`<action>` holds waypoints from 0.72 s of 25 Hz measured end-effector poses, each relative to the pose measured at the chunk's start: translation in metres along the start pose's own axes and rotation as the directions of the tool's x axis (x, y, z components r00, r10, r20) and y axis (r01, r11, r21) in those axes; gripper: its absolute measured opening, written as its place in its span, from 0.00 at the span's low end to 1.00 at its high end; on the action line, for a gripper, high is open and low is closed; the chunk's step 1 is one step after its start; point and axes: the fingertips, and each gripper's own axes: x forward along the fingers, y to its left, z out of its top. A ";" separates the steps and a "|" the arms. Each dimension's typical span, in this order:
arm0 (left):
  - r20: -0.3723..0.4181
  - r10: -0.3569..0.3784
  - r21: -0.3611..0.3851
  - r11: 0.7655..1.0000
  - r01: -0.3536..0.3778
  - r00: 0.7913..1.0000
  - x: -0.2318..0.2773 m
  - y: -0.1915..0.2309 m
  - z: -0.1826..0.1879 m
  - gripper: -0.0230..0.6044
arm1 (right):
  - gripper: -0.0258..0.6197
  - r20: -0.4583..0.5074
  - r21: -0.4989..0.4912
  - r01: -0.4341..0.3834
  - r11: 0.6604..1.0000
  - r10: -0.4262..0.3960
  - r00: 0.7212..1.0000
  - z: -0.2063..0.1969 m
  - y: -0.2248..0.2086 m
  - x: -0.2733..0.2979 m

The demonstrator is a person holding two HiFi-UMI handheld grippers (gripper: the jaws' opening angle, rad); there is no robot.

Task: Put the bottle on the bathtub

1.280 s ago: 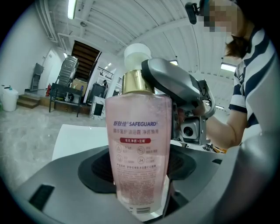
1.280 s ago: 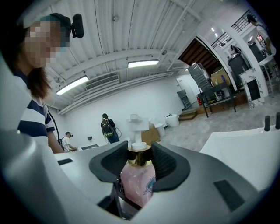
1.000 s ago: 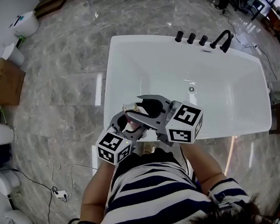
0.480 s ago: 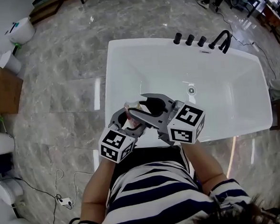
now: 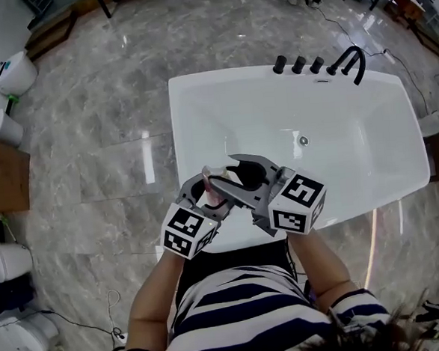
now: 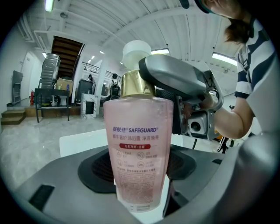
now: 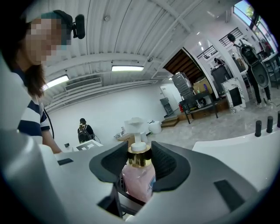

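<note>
A pink Safeguard pump bottle [image 6: 136,148] with a gold collar and white pump is held between both grippers over the near rim of the white bathtub [image 5: 199,97]. My left gripper [image 6: 138,177] is shut on the bottle's lower body; it sits left of the right one in the head view [image 5: 204,197]. My right gripper [image 7: 140,161] is shut on the bottle [image 7: 139,179] at its gold neck. In the head view the right gripper [image 5: 244,178] crosses over the bottle [image 5: 218,192], hiding most of it.
A black faucet [image 5: 350,60] and three black knobs [image 5: 299,65] stand on the tub's far rim, with a drain [image 5: 303,140] inside. Marble floor surrounds the tub. A cardboard box [image 5: 2,175] and white buckets [image 5: 10,73] lie at the left.
Both grippers with the bottle have drifted slightly right and lower in the head view, staying over the tub's near rim. The hold on the bottle is unchanged.
</note>
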 end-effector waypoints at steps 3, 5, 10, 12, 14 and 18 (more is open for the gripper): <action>-0.015 -0.023 0.017 1.000 0.023 1.000 0.001 0.023 0.002 0.54 | 0.32 0.015 0.013 0.023 1.000 -0.024 1.000 0.005 -0.013 0.019; -0.024 -0.034 0.029 0.999 0.035 0.999 0.003 0.040 0.001 0.54 | 0.32 0.016 0.022 0.045 0.999 -0.045 0.999 0.007 -0.022 0.033; -0.045 -0.053 0.048 0.997 0.055 0.998 0.011 0.084 0.003 0.54 | 0.32 -0.006 0.022 0.083 0.996 -0.083 0.997 0.014 -0.049 0.068; -0.050 -0.068 0.048 0.996 0.070 0.996 0.016 0.100 0.005 0.54 | 0.32 -0.012 0.024 0.098 0.995 -0.098 0.995 0.017 -0.061 0.080; -0.055 -0.084 0.052 0.995 0.087 0.995 0.023 0.114 0.008 0.54 | 0.32 -0.015 0.027 0.117 0.993 -0.116 0.993 0.021 -0.074 0.090; -0.074 -0.121 0.071 0.989 0.126 0.990 0.042 0.134 0.011 0.54 | 0.32 -0.012 0.041 0.158 0.987 -0.158 0.987 0.024 -0.101 0.100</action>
